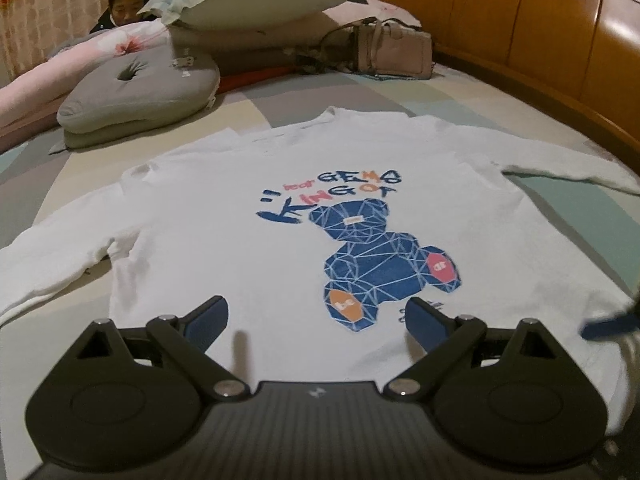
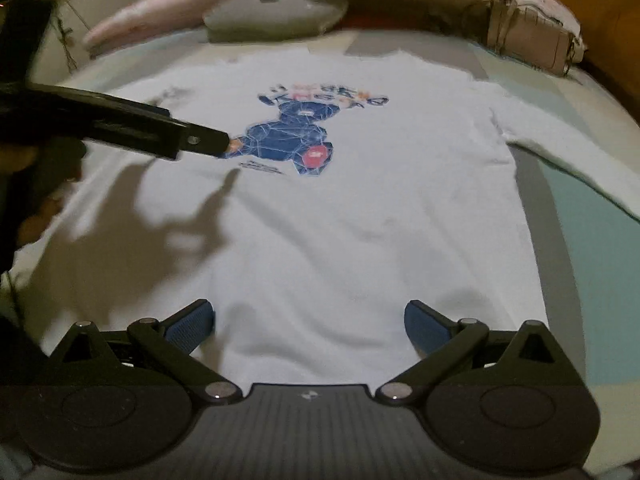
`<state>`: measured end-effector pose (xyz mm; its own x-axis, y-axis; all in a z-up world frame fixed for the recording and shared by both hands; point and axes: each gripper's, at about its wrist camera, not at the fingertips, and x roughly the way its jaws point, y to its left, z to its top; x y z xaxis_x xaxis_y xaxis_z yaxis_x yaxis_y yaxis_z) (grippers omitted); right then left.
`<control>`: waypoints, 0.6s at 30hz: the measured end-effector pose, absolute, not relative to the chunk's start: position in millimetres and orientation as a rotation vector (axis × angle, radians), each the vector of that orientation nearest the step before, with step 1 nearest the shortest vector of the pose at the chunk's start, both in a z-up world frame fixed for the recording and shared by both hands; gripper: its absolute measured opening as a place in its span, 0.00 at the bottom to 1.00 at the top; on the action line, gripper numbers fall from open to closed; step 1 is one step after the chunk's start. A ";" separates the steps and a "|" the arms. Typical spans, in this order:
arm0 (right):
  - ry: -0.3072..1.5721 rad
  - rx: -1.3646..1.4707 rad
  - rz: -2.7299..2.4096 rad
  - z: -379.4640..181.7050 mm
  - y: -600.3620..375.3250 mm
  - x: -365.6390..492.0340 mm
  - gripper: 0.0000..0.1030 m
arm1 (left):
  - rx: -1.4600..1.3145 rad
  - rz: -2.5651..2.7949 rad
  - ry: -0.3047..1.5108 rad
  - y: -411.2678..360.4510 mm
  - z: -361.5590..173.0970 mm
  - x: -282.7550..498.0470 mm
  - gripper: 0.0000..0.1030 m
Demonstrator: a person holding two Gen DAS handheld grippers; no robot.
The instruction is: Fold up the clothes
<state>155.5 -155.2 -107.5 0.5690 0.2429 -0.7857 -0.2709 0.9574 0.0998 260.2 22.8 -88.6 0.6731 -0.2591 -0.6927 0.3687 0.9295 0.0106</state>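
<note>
Sweatshirt (image 1: pixel 256 248), white with a blue bear print (image 1: pixel 384 264), lies spread flat and face up on the bed (image 1: pixel 520 92), sleeves out to both sides, hem nearest the cameras. Left tongs (image 1: pixel 318 320) hover over the lower front with jaws apart and empty; right tongs (image 2: pixel 310 320) hang above the hem, likewise wide apart. Folding looks unstarted: I would pinch a sleeve or side edge cleanly, one layer only, and carry it across without dragging the body.
</note>
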 end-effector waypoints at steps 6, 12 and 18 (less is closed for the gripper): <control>0.910 -0.110 0.428 -80.8 -154.9 166.5 1.00 | 0.132 -0.343 0.746 27.4 -85.3 262.9 0.92; 0.746 -0.081 0.305 -78.0 -193.4 258.2 1.00 | 0.114 -0.319 0.745 35.7 -84.4 264.8 0.92; 0.832 -0.037 0.269 -116.2 -214.3 328.3 1.00 | 0.100 -0.293 0.760 44.6 -87.6 272.3 0.92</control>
<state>328.3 -214.3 -116.2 0.6412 0.2217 -0.7347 -0.2506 0.9654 0.0727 272.3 44.6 -87.6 0.6865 -0.2255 -0.6913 0.2973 0.9546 -0.0161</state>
